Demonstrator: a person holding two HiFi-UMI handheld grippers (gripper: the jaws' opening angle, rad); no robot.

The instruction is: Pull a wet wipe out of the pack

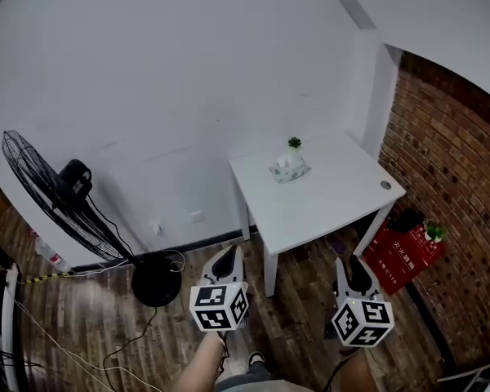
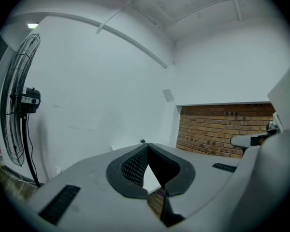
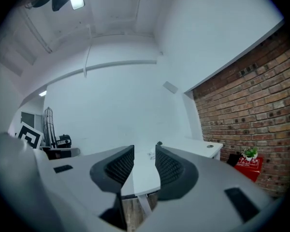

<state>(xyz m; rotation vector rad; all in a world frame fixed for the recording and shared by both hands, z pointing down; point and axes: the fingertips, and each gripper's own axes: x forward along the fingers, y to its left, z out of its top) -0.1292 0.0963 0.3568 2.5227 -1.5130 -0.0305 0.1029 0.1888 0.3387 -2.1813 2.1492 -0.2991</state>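
The wet wipe pack (image 1: 289, 170) lies near the back of a small white table (image 1: 331, 202), next to a tiny potted plant (image 1: 295, 143). Both grippers hang low over the wooden floor, well short of the table. My left gripper (image 1: 231, 251) is in front of the table's left corner, and its jaws meet at the tips with nothing held (image 2: 147, 146). To the right, my right gripper (image 1: 349, 261) has its jaws a little apart and empty (image 3: 145, 150). In the right gripper view the pack (image 3: 151, 153) shows small and far off between the pads.
A standing fan (image 1: 53, 194) with a round black base (image 1: 157, 278) and loose cables is on the left. A red box (image 1: 400, 253) with a small plant (image 1: 434, 231) sits by the brick wall (image 1: 457, 170) on the right. A white wall rises behind the table.
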